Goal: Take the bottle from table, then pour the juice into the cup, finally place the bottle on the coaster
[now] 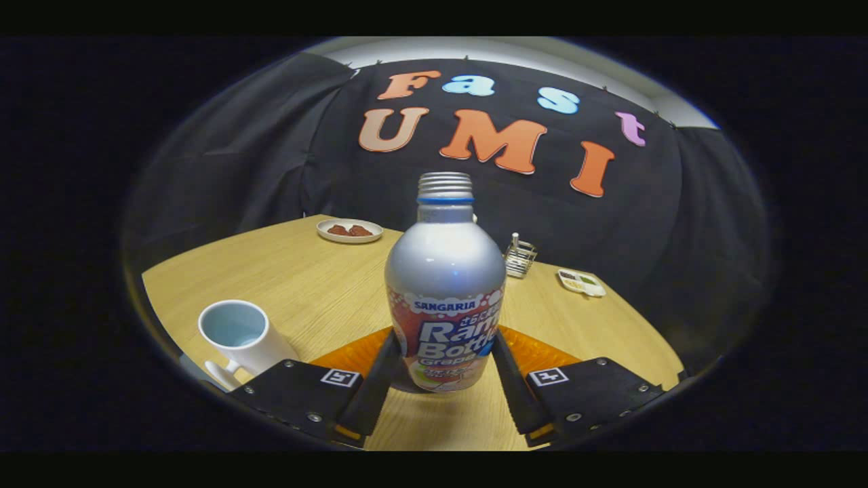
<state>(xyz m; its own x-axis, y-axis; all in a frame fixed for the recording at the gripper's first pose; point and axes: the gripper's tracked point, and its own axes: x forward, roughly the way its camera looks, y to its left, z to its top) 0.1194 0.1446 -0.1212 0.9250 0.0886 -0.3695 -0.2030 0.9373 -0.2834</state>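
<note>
The hand-held gripper [444, 379] pinches the bottle [445, 298] at lower centre, upright, its base over the orange coaster [542, 354] on the desk [319, 285]. The cup [241, 339] stands at lower left. If this is the placing step, lower it straight and release only once the base rests flat.

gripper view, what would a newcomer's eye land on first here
The silver bottle stands out first, upright between the fingers of the hand-held gripper, which press on its lower sides. Just behind its base lies an orange coaster. Beside the left finger a white cup stands on the wooden table.
</note>
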